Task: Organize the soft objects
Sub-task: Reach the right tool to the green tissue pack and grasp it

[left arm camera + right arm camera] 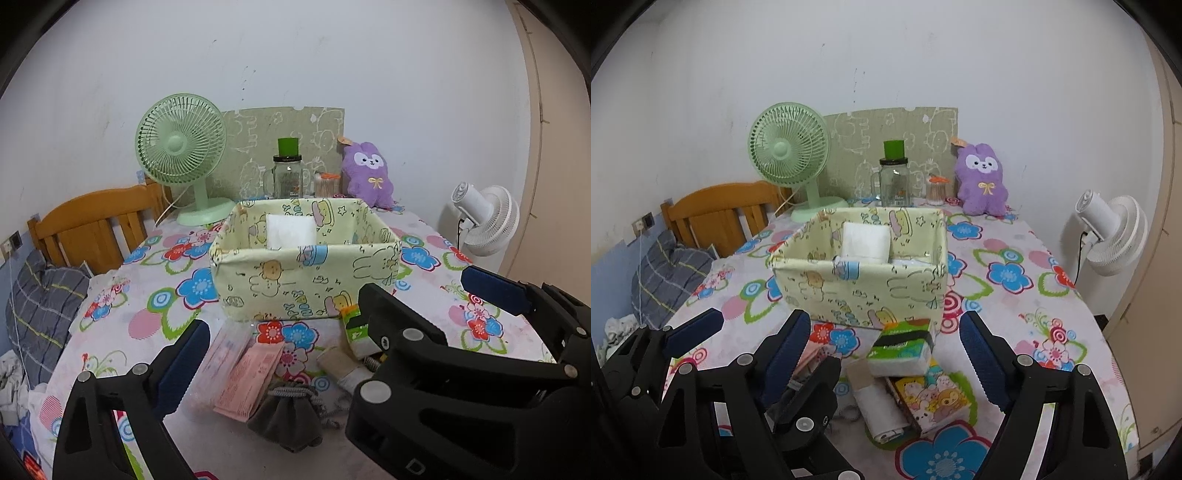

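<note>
Between your right gripper's point(886, 354) wide, empty jaws lies the green tissue pack point(901, 349), long axis crosswise, pointing finger to finger. Just beyond it stands the fabric bin point(860, 284). Your left gripper point(284, 339), also wide and empty, brackets the pink packets point(247, 380) and grey pouch point(284, 417). Right hand is nearer the tissues.

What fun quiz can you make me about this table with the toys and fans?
1. True or false: the fabric basket has something white inside.
2. What colour is the plush toy?
A green B purple C red
3. Fill in: the green tissue pack lies ____ the basket, on the near side.

Key: 1 true. 2 B. 3 in front of.
</note>
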Action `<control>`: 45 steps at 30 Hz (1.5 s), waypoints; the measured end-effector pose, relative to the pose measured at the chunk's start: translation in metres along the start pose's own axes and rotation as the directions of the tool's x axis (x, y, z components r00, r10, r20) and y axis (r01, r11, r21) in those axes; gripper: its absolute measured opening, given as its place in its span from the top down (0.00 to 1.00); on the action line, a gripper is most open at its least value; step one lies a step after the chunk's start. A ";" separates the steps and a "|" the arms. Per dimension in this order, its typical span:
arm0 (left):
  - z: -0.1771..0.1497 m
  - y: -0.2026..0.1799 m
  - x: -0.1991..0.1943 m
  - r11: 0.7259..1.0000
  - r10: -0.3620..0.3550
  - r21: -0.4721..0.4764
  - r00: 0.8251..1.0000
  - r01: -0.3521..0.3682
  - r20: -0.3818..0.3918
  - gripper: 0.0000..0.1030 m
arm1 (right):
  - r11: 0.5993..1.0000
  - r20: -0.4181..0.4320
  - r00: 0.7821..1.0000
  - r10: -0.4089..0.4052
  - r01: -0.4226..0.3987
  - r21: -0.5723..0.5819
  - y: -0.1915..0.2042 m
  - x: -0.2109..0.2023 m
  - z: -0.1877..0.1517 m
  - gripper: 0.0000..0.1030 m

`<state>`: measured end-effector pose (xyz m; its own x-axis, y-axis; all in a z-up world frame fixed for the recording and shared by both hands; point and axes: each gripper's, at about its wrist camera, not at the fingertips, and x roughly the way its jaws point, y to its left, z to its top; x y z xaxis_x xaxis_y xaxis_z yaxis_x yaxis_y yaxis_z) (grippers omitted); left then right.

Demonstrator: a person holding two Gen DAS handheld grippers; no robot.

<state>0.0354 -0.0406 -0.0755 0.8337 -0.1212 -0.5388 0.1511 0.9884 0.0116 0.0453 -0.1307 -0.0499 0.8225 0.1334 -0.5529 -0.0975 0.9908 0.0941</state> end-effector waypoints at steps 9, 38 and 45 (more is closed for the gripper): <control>-0.015 0.003 0.018 1.000 0.000 -0.008 0.999 0.000 -0.038 0.07 | 1.000 -0.034 0.999 -0.011 0.012 0.012 0.000 0.017 -0.016 0.21; -0.027 0.007 0.075 1.000 -0.015 -0.025 0.978 0.010 -0.209 0.19 | 0.997 -0.209 0.978 -0.023 0.039 0.072 -0.010 0.090 -0.030 0.36; -0.025 0.005 0.074 0.999 -0.035 -0.028 0.977 0.029 -0.208 0.19 | 0.996 -0.201 0.980 -0.018 0.035 0.084 -0.012 0.088 -0.030 0.43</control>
<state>0.0841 -0.0427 -0.1366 0.6991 -0.1337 -0.7024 0.1603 0.9867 -0.0282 0.1018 -0.1305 -0.1244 0.6950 0.1177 -0.7093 -0.0210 0.9894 0.1436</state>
